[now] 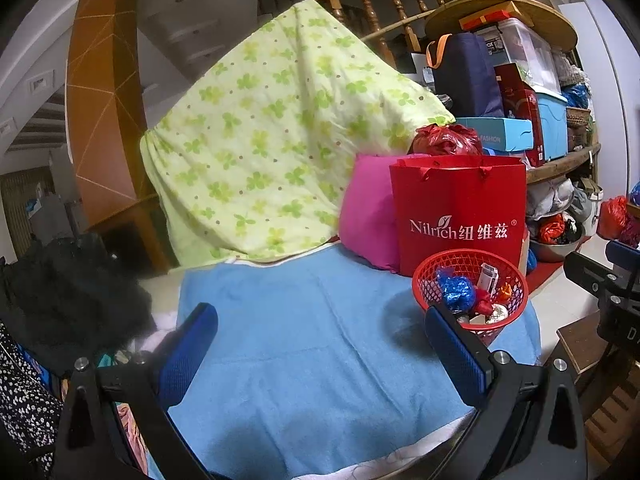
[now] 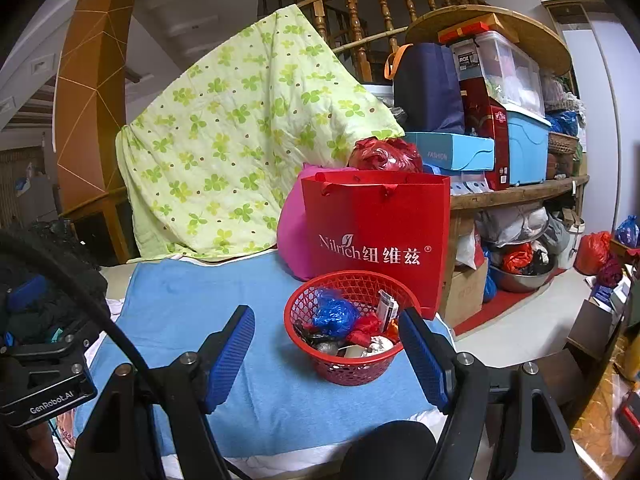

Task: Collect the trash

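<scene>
Blue-padded and spread wide, with nothing between the pads: so stands the left gripper point(image 1: 320, 336), angled a little downward over a light-blue towel point(image 1: 304, 320) covering the surface ahead. Same for the right gripper point(image 2: 326, 350): jaws well apart, gripping nothing, tilted gently down at the same towel point(image 2: 192, 308). Seen from the left wrist, just beyond the right-hand fingertip point(image 1: 442, 322) and partly hidden by it, sits a red mesh basket point(image 1: 470, 280); seen from the right wrist, sits ahead between the two fingers, nearer the right-hand one, whose tip overlaps the basket point(image 2: 352, 360) rim in the picture, contact not clear. Holds crumpled trash inside: a blue foil wad point(image 2: 335, 312), a red wrapper point(image 2: 368, 326), silver foil point(image 2: 380, 345) and a small white box point(image 2: 387, 306). Directly behind the basket stands a red paper bag point(image 2: 376, 240) with white lettering, upright, with a pink cushion point(image 2: 292, 236) touching its left side and a red plastic bundle point(image 2: 386, 154) behind its top edge. Farther back and to the left, draped over something tall, hangs a green clover-print quilt point(image 2: 224, 140). Off to the right, past the bag, crowded wooden shelves point(image 2: 520, 194) with boxes and bins.
</scene>
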`<state>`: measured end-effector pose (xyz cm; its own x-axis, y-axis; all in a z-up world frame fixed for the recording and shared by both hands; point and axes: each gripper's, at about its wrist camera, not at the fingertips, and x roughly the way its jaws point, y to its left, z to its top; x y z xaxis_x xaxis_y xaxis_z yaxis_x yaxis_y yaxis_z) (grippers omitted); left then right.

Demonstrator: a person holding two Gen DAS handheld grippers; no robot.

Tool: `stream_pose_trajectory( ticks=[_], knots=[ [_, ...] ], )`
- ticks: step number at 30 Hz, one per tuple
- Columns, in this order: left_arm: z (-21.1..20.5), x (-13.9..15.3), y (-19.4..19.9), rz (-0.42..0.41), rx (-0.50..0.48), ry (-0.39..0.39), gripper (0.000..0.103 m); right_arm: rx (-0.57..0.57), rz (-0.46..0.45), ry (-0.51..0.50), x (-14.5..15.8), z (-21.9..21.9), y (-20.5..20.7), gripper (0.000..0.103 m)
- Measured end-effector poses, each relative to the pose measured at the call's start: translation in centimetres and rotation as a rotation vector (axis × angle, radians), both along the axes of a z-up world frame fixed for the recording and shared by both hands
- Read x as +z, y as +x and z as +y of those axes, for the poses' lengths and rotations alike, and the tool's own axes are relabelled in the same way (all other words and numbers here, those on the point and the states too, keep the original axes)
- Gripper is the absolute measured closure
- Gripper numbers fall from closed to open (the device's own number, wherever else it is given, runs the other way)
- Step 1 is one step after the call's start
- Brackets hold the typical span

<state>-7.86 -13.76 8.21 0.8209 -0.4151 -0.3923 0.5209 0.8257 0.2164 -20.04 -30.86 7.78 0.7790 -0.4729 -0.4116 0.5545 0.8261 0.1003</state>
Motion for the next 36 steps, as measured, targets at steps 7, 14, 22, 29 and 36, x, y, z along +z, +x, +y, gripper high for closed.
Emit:
stream_pose_trajectory(
  ticks=[7, 14, 22, 29, 36],
  knots=[
    [-0.09, 0.15, -0.11, 0.000, -0.003, 0.001, 0.000, -0.001, -0.003, 0.002, -0.06, -0.09, 0.00, 0.025],
    [-0.12, 0.16, -0.15, 0.003, -0.001, 0.001, 0.000, -0.001, -0.001, 0.001, -0.05, -0.15, -0.01, 0.025],
    [-0.25, 0.02, -0.16, 0.015, 0.007, 0.003, 0.000, 0.000, 0.001, 0.008, -0.35, -0.46, 0.01, 0.025],
    [-0.23, -0.10, -0.02, 0.022, 0.007, 0.004, 0.000, -0.003, 0.000, 0.006, -0.79, -0.52, 0.05, 0.025],
    [-0.25, -0.21, -0.07, 0.022, 0.007, 0.005, 0.000, -0.004, -0.001, 0.007, -0.83, -0.51, 0.03, 0.025]
  ],
)
